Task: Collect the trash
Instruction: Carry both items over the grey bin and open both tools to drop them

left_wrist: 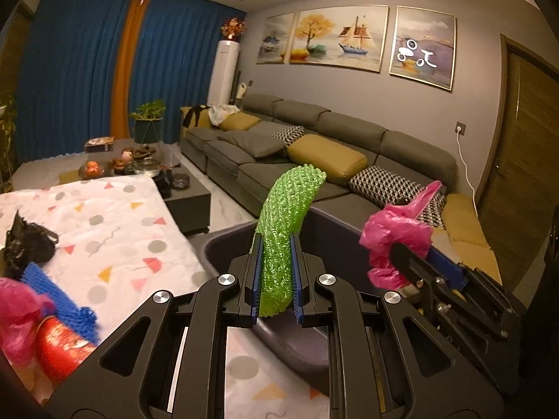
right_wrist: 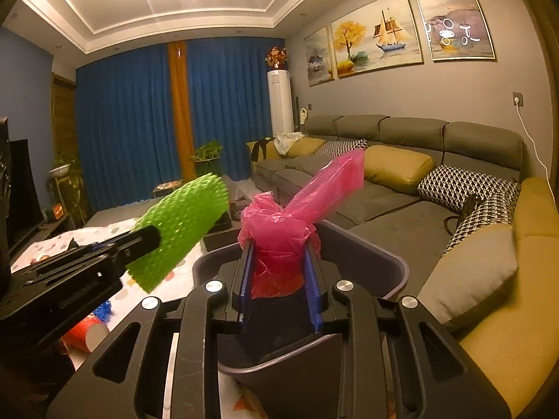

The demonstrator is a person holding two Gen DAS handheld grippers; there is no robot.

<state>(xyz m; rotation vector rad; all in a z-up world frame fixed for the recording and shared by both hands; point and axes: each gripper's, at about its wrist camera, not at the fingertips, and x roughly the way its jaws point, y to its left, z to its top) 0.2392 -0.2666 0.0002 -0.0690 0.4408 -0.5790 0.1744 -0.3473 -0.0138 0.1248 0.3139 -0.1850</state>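
The green foam net (left_wrist: 284,241) stands upright between the pads of the left tool (left_wrist: 276,279), its long axis running up and away from the camera, its free end curling over above the dark bin (left_wrist: 223,244). The pink plastic bag (right_wrist: 279,244) is bunched in the right tool (right_wrist: 279,286), one loose tail sticking up and to the right. Both pieces hang over the bin's open mouth, which lies directly below and just ahead of the fingertips; the left tool sits towards the bin's left side, the right tool over its middle. The coming move likely needs only a release, since the bin already lies under both loads.

The left tool is clamped narrowly on the net, squeezing it flat. The right tool grips the bag with its jaws set a little wider.

Further out on the patterned tabletop (left_wrist: 122,230) wait a blue foam net (left_wrist: 59,296), a red cup (left_wrist: 59,349), another pink bag (left_wrist: 17,314) and a black bag (left_wrist: 28,244). A grey sofa (left_wrist: 314,146) runs behind.
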